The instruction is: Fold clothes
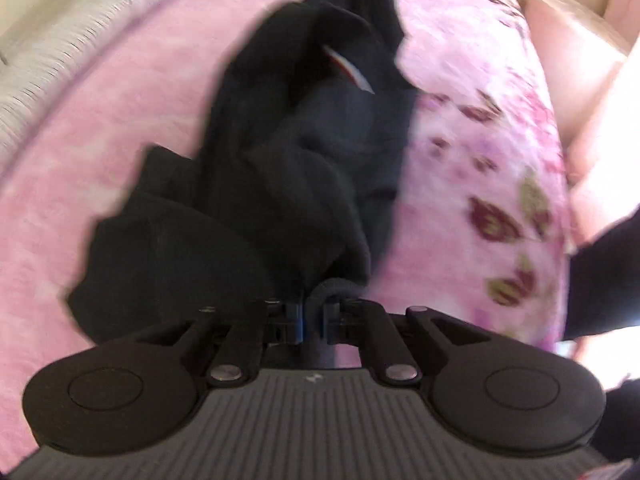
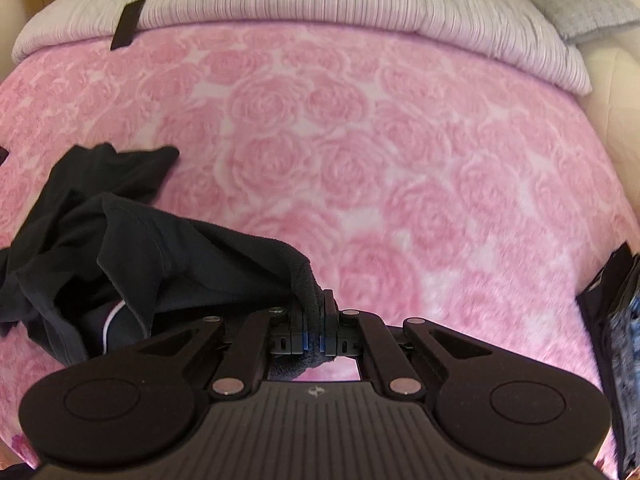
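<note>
A black garment (image 1: pixel 280 168) with a small white and red stripe hangs bunched over a pink rose-patterned blanket (image 1: pixel 100 128). My left gripper (image 1: pixel 314 312) is shut on a ribbed edge of the garment, which stretches away from it up the view. My right gripper (image 2: pixel 318 320) is shut on another thick hem of the same black garment (image 2: pixel 120 240), which trails off crumpled to the left above the blanket (image 2: pixel 360 140). A thin white line shows in its folds.
A grey ribbed bedcover (image 2: pixel 320 0) lies along the far edge of the bed. A grey pillow (image 2: pixel 580 8) sits at the far right. A stack of dark and blue clothes (image 2: pixel 616 340) lies at the right edge. A pink cushion (image 1: pixel 568 40) is beside the bed.
</note>
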The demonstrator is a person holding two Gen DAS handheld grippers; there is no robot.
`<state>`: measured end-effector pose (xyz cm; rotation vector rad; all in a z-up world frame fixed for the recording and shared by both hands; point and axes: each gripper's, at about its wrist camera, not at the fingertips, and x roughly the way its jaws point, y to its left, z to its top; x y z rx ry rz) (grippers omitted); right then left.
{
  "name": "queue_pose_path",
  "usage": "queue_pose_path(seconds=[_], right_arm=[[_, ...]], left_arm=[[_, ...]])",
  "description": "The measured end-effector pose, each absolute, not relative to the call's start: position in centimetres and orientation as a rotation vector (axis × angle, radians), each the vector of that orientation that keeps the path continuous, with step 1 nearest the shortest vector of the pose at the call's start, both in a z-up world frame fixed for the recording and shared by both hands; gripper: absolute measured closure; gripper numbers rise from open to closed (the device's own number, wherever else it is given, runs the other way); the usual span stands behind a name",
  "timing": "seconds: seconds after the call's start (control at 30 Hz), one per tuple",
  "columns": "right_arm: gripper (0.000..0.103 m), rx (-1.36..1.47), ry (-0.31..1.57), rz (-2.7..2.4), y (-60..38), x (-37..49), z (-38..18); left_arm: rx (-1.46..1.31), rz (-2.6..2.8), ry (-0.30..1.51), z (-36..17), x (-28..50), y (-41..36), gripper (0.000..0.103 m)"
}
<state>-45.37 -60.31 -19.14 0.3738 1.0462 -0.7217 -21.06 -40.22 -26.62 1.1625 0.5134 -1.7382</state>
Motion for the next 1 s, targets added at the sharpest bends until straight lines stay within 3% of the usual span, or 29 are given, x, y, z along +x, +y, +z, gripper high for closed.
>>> queue_pose_path(seconds=[0.17,0.33,0.73,1.0], right_arm=[[0.102,0.321,0.976,-0.753,-61.7,-45.3,-15.8],[0.102,0.286,0.827,-0.803,-62.8,-45.9,-9.9],[0.102,0.102,0.546,-0.884,-58.9,-47.4,4.0],[0.102,-0.075,0.299,-1.031,-52.9,-49.0,16.1]], left_arm=[[0.847,-1.481,0.476,-17.8,-13.5,-42.9,0.098],[0.737,-1.347,0.339,-9.4,-9.3,-43.3,0.098],[0.553,-1.326,0.102,4.2,-10.5,-39.1,0.098],[0.329,-1.358,0.0,16.6,-7.7,-36.4,0.097]])
